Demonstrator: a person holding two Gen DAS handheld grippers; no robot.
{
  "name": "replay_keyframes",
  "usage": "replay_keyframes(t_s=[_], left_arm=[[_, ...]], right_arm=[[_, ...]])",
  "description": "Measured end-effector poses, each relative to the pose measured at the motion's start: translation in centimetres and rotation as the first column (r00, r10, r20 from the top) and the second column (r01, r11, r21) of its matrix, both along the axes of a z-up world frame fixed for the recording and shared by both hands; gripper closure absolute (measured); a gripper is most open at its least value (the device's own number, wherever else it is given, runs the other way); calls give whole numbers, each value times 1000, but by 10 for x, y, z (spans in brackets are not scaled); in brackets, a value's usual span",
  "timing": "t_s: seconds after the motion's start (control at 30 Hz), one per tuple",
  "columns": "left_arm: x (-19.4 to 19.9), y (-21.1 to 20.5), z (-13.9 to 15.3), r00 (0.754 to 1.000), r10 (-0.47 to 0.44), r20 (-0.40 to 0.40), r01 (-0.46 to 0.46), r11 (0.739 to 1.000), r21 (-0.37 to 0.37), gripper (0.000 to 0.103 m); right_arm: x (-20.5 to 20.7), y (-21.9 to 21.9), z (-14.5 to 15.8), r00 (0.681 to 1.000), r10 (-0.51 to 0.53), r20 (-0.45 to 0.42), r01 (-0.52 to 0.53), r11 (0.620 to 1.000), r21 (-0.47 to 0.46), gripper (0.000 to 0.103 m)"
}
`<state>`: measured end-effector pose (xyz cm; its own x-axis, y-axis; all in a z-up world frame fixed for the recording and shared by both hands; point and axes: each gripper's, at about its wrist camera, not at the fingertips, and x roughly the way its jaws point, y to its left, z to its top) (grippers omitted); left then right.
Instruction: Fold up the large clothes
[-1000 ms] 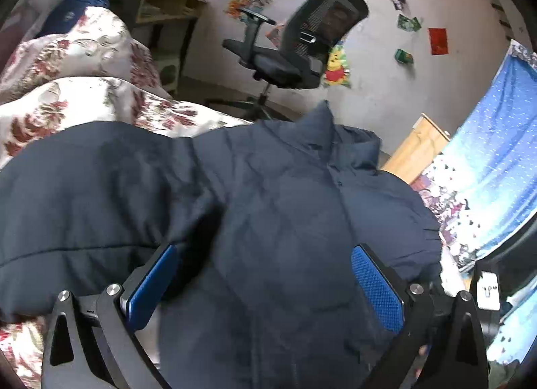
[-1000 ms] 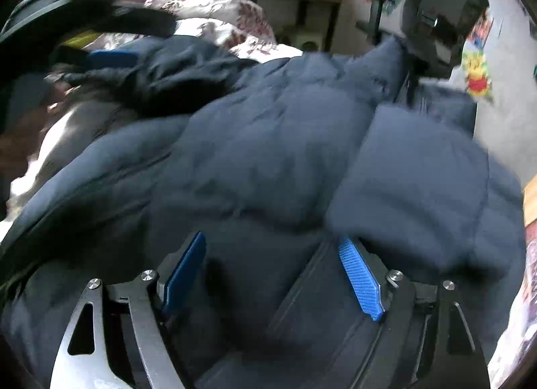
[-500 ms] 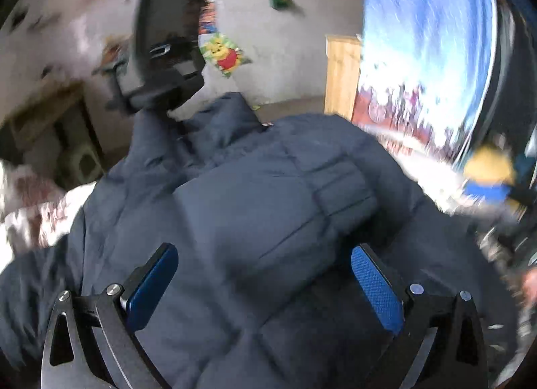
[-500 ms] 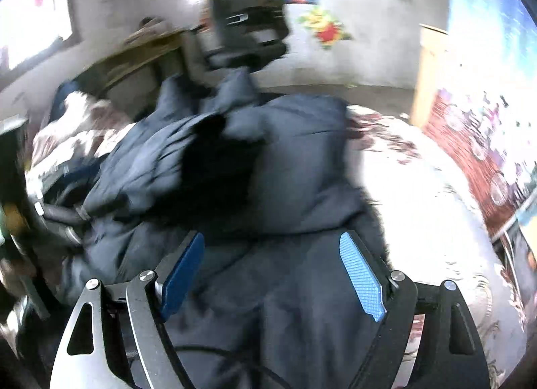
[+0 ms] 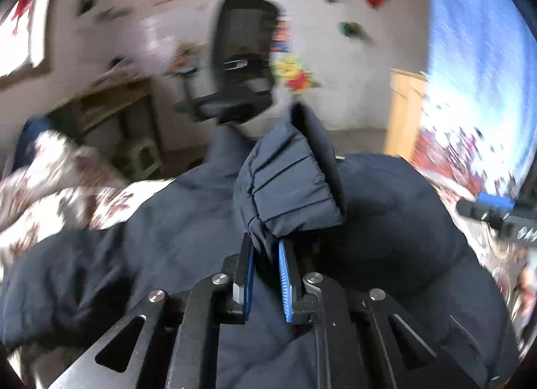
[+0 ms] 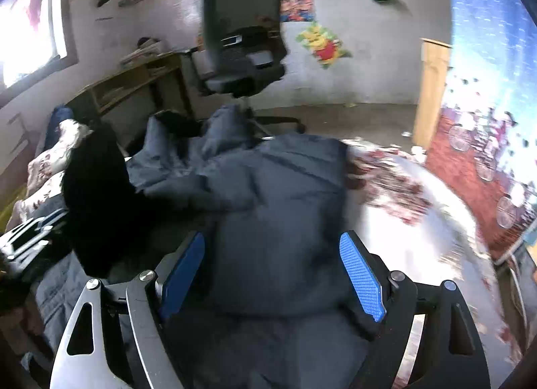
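A dark navy padded jacket [image 5: 167,238] lies spread over a floral bed. In the left wrist view its ribbed sleeve cuff [image 5: 292,187] stands up just ahead of my left gripper [image 5: 265,248], whose jaws are closing with a fold of the sleeve pinched between the blue pads [image 5: 285,274]. The right gripper [image 6: 272,251] hangs open over the jacket body [image 6: 278,194], its pads wide apart and pressing on nothing. At the left edge of the right wrist view, part of the left gripper's frame [image 6: 30,238] shows beside a dark blurred mass.
The floral bedspread [image 6: 402,194] is bare to the right of the jacket. Beyond the bed stand a black office chair [image 6: 241,36], a wooden desk with shelves [image 6: 134,80], a wooden post [image 6: 431,86] and a blue patterned hanging [image 6: 493,53].
The left jaws went from wide open to closed on the sleeve fold, which now stands raised. Both views have swung and rolled across the jacket; the right jaws stay wide.
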<state>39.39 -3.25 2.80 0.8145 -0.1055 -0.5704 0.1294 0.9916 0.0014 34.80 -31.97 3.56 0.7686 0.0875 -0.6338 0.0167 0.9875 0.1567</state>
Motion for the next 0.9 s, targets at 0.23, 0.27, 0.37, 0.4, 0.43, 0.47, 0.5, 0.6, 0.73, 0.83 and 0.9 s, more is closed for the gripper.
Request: replay_keyframes(t_s=[0.23,0.27,0.37,0.4,0.43,0.47,0.5,0.6,0.73,0.83,0.9], left_arm=[[-2,83,-34,961,152,-232,-180,978,-107,91],[0,87,-42,953,147,-264,-180,978,-107,91],[2,96,-62,936,136,-324,-184,975,-125,91],[3,99,-67,932,128,-340,-189,970,-152,90],[3,104,-71,927,127,-352,-200,963,-178,87],[2,110,-72,924,134,-359,-217,955,-203,87],[0,111,-72,922,142,-360,-228,951,-208,83],[-9,116,-65,920,184,-345,-259,947,-188,74],[-24,136,-47,923,246,-296,-311,929,-199,16],[-40,156,-34,922,295,-250,-345,919,-189,11],[-50,170,-28,910,344,-231,-382,913,-143,9]], right_arm=[[69,90,-43,969,204,-138,-204,979,11,24],[74,102,-48,961,226,-158,-229,974,3,24],[82,139,-68,949,242,-204,-270,956,-118,23],[83,148,-74,950,235,-206,-270,948,-166,22],[83,154,-78,954,226,-199,-264,945,-192,22],[82,156,-80,957,220,-191,-258,945,-200,22],[80,157,-81,959,217,-182,-253,946,-202,22],[76,157,-79,963,214,-162,-243,951,-190,22],[68,149,-64,971,197,-136,-216,965,-147,22],[61,161,-47,970,226,-84,-235,965,-117,21],[57,177,-38,963,263,-63,-268,957,-113,20]])
